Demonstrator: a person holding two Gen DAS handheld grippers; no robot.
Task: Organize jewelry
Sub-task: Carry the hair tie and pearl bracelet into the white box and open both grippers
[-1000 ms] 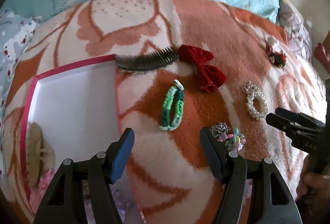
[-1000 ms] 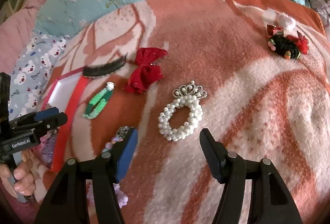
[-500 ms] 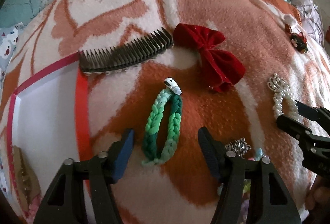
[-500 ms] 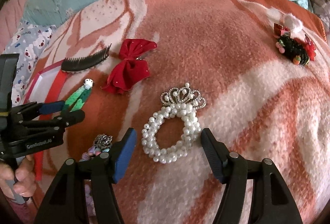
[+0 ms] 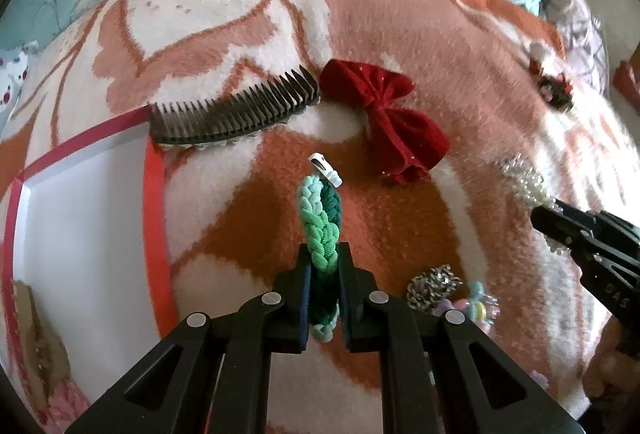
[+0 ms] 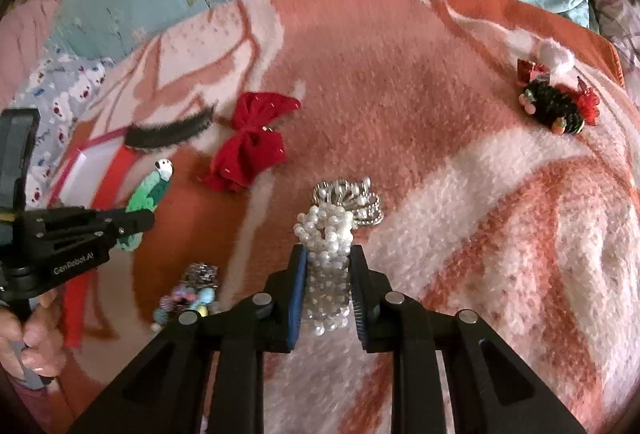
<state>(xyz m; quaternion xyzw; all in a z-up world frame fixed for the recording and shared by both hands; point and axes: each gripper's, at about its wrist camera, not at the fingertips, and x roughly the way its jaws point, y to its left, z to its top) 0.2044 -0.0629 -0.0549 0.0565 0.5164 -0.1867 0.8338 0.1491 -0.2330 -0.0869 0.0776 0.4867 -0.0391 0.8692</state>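
Observation:
A green braided bracelet (image 5: 320,218) with a white clasp lies on the orange-and-white blanket. My left gripper (image 5: 324,254) is shut on its near end. It shows at the left of the right wrist view as the left gripper (image 6: 132,224) over the green bracelet (image 6: 146,194). A pearl bracelet (image 6: 326,230) with a silver crown charm sits between the pads of my right gripper (image 6: 327,254), whose jaws are closing and press on it. In the left wrist view the right gripper (image 5: 560,218) is at the right edge by the pearls (image 5: 528,182).
A white box with a red rim (image 5: 154,218) lies at the left, holding a beige clip. A dark comb (image 5: 236,110) rests on its far corner, beside a red bow (image 5: 396,122). A silver piece (image 5: 434,284) and pastel beads (image 5: 476,304) lie between the grippers. A black-and-red hair tie (image 6: 556,108) lies far right.
Both grippers have gone from open to shut: the left came forward and down onto the green bracelet, the right closed on the pearl bracelet, squeezing its ring narrow.

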